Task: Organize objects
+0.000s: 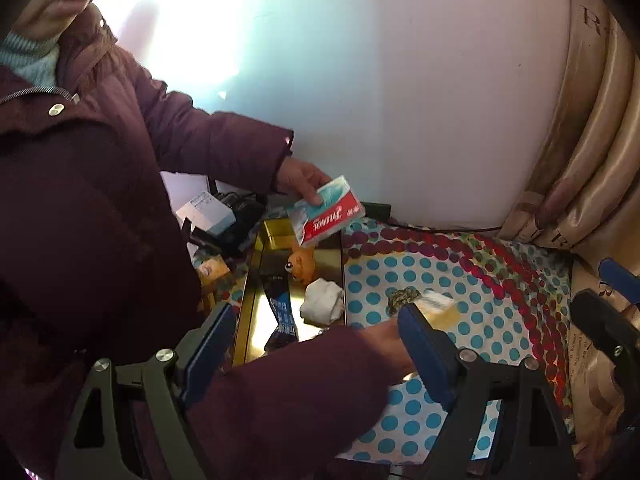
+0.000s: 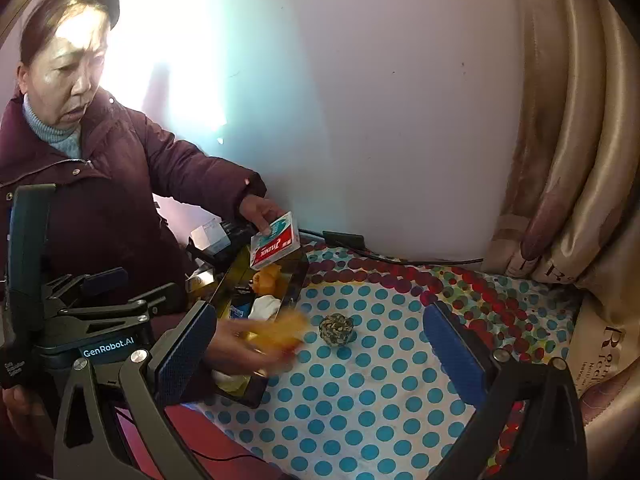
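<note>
Harsh white glare burns out the wall (image 2: 168, 60) upper left. Edges bend and darken; a moving hand (image 2: 256, 344) smears.

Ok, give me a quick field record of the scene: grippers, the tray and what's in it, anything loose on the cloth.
left gripper: open, empty
right gripper: open, empty
tray: gold, at left edge of dotted cloth
in tray: orange toy, white wad, dark packet
red-and-white box: held in a bare hand above tray
loose on cloth: small woven ball
near hand: blurred, holding something yellow
</note>
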